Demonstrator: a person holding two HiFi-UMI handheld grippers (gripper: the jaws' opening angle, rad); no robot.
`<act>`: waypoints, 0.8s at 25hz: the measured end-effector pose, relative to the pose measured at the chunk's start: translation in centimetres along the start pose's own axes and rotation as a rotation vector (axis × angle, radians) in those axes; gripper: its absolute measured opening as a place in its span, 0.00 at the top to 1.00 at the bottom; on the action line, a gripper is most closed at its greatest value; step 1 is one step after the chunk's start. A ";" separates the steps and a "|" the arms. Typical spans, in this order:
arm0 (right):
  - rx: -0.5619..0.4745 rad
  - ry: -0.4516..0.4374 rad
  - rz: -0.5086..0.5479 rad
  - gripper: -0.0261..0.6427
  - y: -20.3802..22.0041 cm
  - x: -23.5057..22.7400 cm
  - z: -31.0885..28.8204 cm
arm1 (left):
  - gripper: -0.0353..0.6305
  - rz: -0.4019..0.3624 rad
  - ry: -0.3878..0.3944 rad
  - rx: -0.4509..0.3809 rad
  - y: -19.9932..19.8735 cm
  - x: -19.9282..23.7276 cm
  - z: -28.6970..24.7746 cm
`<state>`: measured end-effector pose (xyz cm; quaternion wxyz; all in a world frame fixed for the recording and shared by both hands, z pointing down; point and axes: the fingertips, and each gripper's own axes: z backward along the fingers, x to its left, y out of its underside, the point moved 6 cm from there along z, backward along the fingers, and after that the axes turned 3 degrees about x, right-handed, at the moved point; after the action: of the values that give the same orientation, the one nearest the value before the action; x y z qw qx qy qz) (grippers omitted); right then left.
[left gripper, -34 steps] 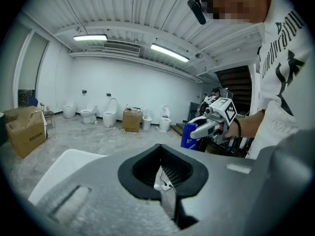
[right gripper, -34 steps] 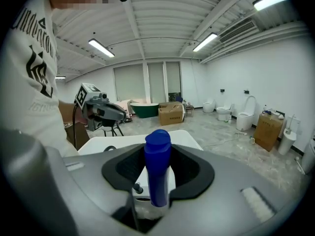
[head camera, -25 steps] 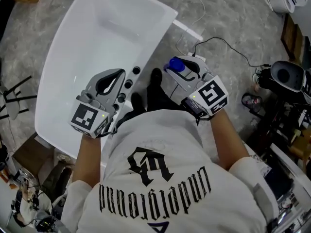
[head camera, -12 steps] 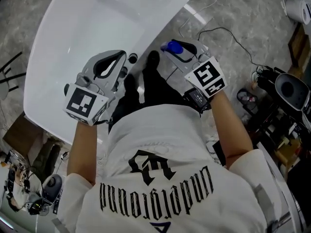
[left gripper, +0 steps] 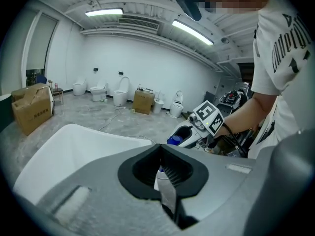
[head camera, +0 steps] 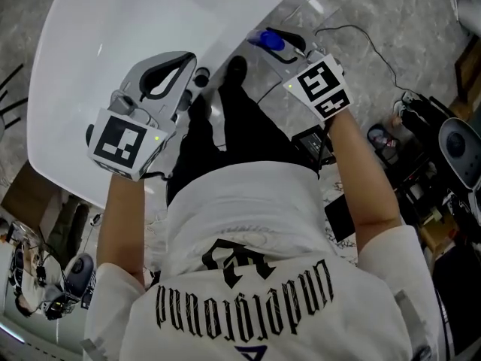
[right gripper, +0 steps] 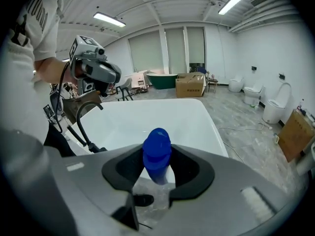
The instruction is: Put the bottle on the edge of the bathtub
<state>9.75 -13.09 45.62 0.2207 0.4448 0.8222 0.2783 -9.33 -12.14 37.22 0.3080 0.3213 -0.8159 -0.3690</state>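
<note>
Over the near corner of the one white bathtub (head camera: 113, 43), the head view shows both grippers higher in frame than half a second ago. The left gripper (head camera: 186, 62) is above the tub, and the right gripper (head camera: 276, 45) carries the single blue-capped bottle (head camera: 268, 40) just beside the rim. From the left gripper view, its jaws meet with nothing between them. From the right gripper view, the jaws clamp the bottle (right gripper: 156, 154), with one black faucet (right gripper: 86, 119) at the left.

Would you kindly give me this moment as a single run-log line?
right hand-held gripper: shut on bottle | left hand-held gripper: shut | bottle: beside bathtub edge, not yet set down
</note>
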 end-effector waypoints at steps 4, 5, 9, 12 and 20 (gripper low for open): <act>0.025 -0.002 0.007 0.73 1.2 -1.4 -1.7 | 0.94 0.010 0.011 0.018 1.0 0.8 -2.2; 0.031 -0.002 0.009 0.73 1.6 -1.8 -2.1 | 0.94 0.014 0.015 0.025 1.4 0.9 -2.8; 0.046 0.005 0.023 0.73 3.0 -3.1 -3.3 | 0.94 0.028 0.031 0.055 1.9 0.8 -4.9; 0.058 0.008 0.020 0.73 3.5 -4.0 -5.0 | 0.94 0.031 0.042 0.063 2.1 1.2 -5.9; 0.067 0.032 0.004 0.73 3.8 -5.4 -7.9 | 0.94 0.041 0.048 0.067 2.3 2.0 -6.9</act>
<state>9.93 -18.06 54.64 0.1918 0.4491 0.8335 0.2583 -6.10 -15.20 43.32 0.3243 0.3233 -0.8265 -0.3274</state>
